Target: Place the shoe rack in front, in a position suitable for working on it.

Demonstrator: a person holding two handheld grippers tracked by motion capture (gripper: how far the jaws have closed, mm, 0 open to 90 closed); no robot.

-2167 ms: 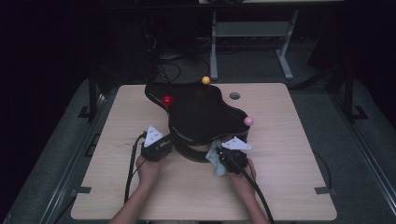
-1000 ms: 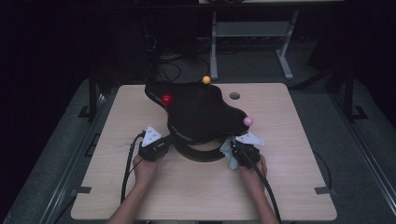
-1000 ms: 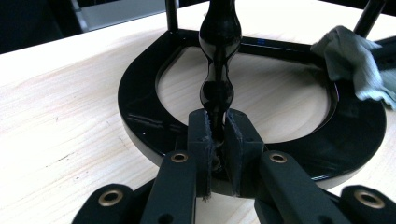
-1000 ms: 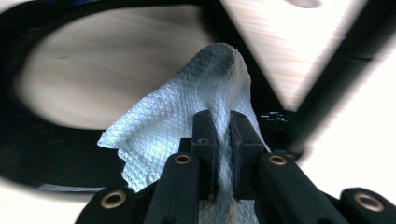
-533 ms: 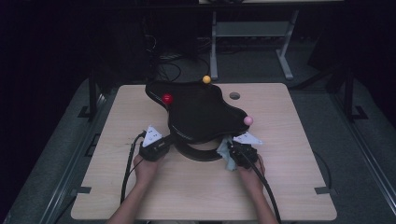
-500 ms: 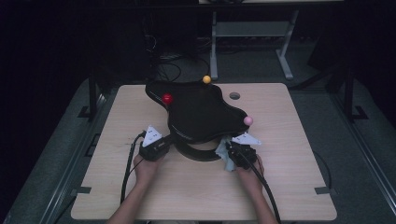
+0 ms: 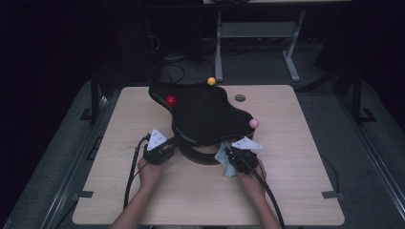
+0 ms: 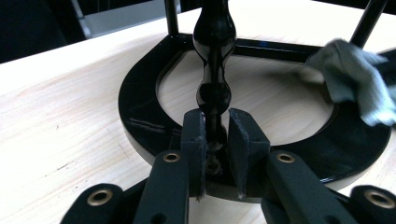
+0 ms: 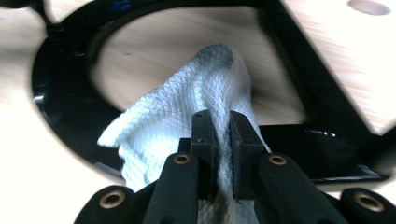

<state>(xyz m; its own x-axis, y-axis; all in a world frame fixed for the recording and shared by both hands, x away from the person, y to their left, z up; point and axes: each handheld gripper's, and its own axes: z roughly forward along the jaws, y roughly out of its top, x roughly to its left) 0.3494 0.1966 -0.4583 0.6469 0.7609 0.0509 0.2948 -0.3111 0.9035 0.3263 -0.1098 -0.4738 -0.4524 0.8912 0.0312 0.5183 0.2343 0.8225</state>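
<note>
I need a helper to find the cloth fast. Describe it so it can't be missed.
Start at the wooden table and find the black stand with coloured balls on top. At the near edge of its ring base, on the right, the right gripper pinches the cloth. It is the only pale, crumpled, waffle-textured thing against glossy black.

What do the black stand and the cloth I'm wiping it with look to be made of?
Black stand: likely lacquered wood or moulded plastic, with a glossy finish; its base ring throws sharp reflections, and the turned post in the left gripper shines too.
Cloth: woven textile, pale, with a diamond waffle weave, soft and crumpled where the right gripper pinches it.
</note>
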